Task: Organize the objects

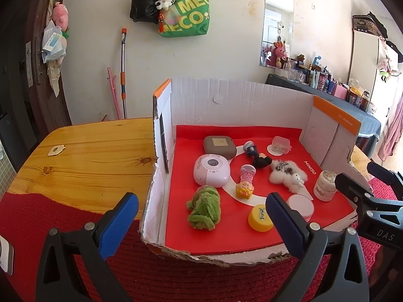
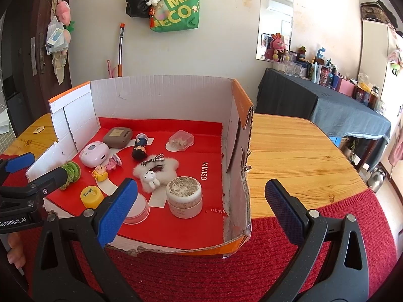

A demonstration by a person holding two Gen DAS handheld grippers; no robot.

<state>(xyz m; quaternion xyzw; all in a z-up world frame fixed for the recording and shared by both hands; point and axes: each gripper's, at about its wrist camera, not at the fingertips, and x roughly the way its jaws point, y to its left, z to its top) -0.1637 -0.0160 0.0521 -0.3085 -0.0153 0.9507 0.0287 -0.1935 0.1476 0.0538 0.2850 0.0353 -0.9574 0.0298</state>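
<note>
A cut-open cardboard box (image 1: 226, 100) (image 2: 161, 93) with a red floor holds several small things: a green fuzzy scrunchie (image 1: 204, 207) (image 2: 71, 172), a yellow cap (image 1: 260, 217) (image 2: 91, 196), a pink round device (image 1: 211, 173) (image 2: 93, 154), a brown case (image 1: 219, 146) (image 2: 117, 137), two small figurines (image 1: 245, 185) (image 2: 139, 148), a white fluffy hair clip (image 1: 288, 175) (image 2: 155, 170), a white jar (image 1: 325, 185) (image 2: 185, 196) and a clear small box (image 1: 281, 144) (image 2: 181, 139). My left gripper (image 1: 201, 216) is open and empty at the box's near edge. My right gripper (image 2: 201, 206) is open and empty near the jar.
The box stands on a wooden table (image 1: 95, 148) (image 2: 297, 151) with a red knitted mat (image 1: 156, 271) (image 2: 226, 271) at the front. A pink lid (image 1: 301, 207) (image 2: 136, 210) lies near the front. Bags hang on the far wall (image 1: 183, 12). A cluttered side table (image 2: 327, 95) stands at the right.
</note>
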